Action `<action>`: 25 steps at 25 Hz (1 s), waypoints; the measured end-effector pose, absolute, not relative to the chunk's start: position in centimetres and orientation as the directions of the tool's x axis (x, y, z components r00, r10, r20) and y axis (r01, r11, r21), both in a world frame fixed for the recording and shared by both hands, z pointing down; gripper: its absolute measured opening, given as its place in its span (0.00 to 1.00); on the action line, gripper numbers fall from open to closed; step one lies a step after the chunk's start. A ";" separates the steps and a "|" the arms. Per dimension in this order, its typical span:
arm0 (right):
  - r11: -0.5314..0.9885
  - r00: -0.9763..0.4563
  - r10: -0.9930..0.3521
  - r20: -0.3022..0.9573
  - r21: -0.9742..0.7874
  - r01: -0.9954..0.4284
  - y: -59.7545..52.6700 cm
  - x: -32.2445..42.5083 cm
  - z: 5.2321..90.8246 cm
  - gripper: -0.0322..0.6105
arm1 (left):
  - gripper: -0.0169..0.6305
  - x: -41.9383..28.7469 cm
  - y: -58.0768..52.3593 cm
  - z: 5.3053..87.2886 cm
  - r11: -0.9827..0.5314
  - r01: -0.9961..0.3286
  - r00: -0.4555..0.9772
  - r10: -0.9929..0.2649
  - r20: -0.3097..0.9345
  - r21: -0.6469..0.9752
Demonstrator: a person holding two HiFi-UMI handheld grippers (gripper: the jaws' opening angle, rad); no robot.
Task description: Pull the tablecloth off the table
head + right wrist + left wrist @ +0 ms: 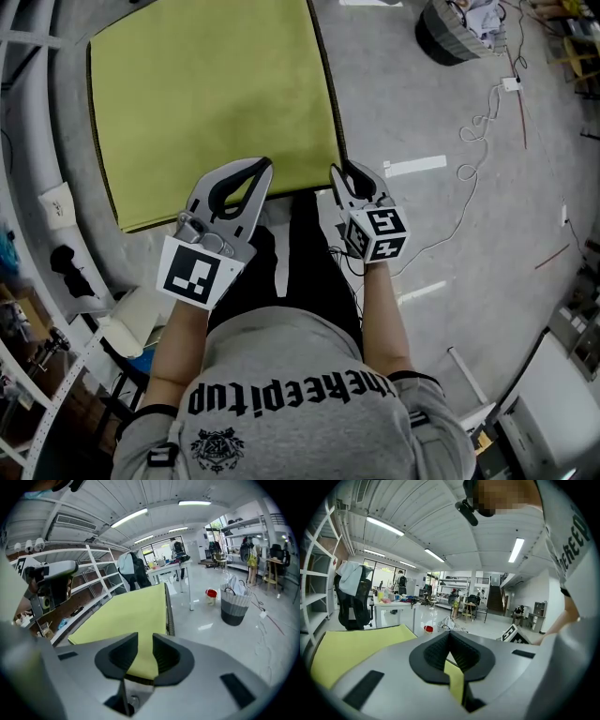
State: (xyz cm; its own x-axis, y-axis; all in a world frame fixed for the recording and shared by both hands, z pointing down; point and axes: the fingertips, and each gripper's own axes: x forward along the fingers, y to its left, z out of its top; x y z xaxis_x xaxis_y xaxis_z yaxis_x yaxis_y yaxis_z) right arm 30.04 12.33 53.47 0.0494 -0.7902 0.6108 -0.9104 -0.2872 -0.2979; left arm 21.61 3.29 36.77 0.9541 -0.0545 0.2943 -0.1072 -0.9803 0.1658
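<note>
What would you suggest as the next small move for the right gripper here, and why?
Probably lower the right gripper onto the near right corner of the tablecloth and close there. Its jaws stand apart with nothing gripped between them, above that edge, and the cloth lies flat, ungrasped; the left gripper is shut and seems empty.

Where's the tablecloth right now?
Head view, upper left: the yellow-green tablecloth lies spread flat, its near edge by the tips of the left gripper and right gripper.

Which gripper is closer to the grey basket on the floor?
The right one. The right gripper is at the near right corner of the tablecloth, on the side of the basket; the left gripper is further left along that edge.
</note>
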 end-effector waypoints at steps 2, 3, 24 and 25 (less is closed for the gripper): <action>-0.302 0.046 -0.772 0.633 -0.302 -0.904 12.8 29.9 54.9 0.21 | 0.05 21.6 3.2 37.2 -0.979 -0.113 0.951 -0.058 0.302 0.167; -0.310 0.046 -0.764 0.643 -0.304 -0.901 13.1 29.9 55.5 0.21 | 0.05 21.6 3.2 37.3 -0.979 -0.115 0.950 -0.059 0.307 0.168; -0.373 0.035 -0.663 0.748 -0.289 -0.882 13.9 29.5 61.0 0.17 | 0.05 21.2 2.6 39.0 -0.972 -0.160 0.935 -0.095 0.342 0.170; -0.383 0.038 -0.661 0.749 -0.293 -0.876 14.0 29.6 61.1 0.16 | 0.05 21.2 2.6 39.0 -0.972 -0.162 0.935 -0.096 0.341 0.170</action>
